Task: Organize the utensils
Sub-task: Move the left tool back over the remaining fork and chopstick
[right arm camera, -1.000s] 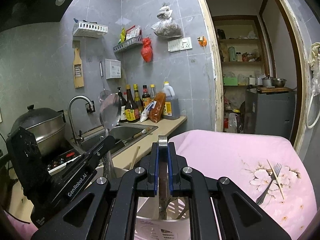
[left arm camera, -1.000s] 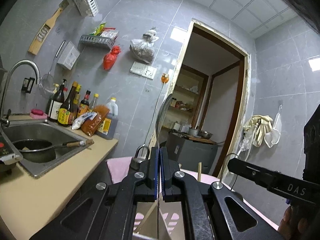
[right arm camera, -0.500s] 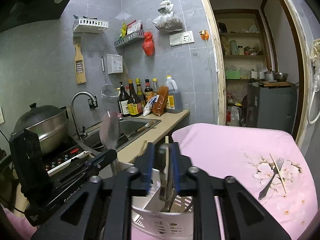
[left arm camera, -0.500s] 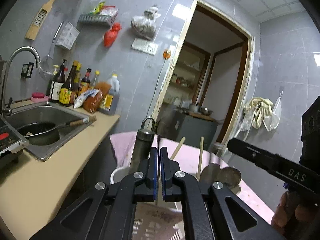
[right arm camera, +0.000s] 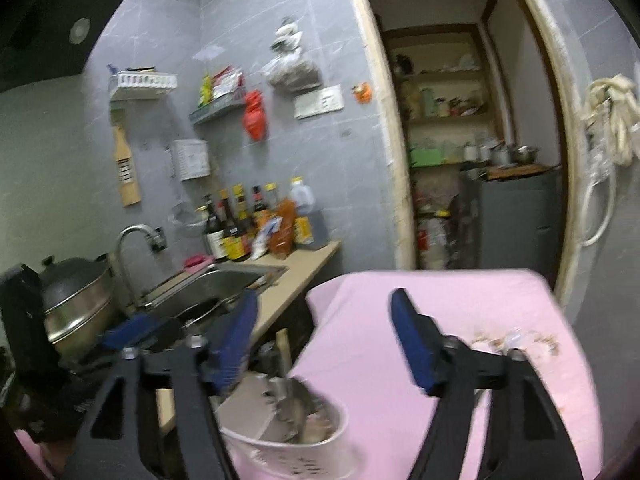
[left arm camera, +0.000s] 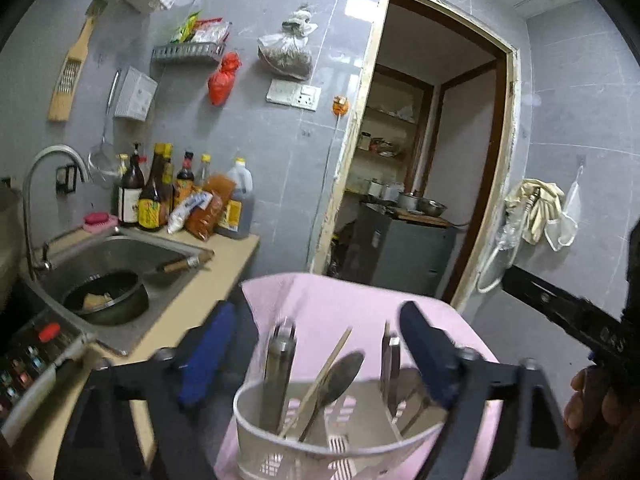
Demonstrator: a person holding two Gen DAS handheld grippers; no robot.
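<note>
Utensils point(left arm camera: 320, 376) stand in white holder point(left arm camera: 248, 404) on pink tablecloth point(right arm camera: 460, 300) | step: release, seemingly just done | left gripper point(left arm camera: 316, 344), right gripper point(right arm camera: 324, 320): jaws opening wide, gripping nothing | next: likely fetch further pieces | left view shows spoon, chopstick clearly; right view blurs them.

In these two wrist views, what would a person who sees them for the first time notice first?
First, the white utensil basket on the pink tablecloth, low in the middle of the left wrist view, with a spoon, a chopstick and metal handles upright in it. Next, the left tool above it, its jaws opening with nothing between the blue pads. Then the row of sauce bottles on the counter behind the sink, at the left.
</note>
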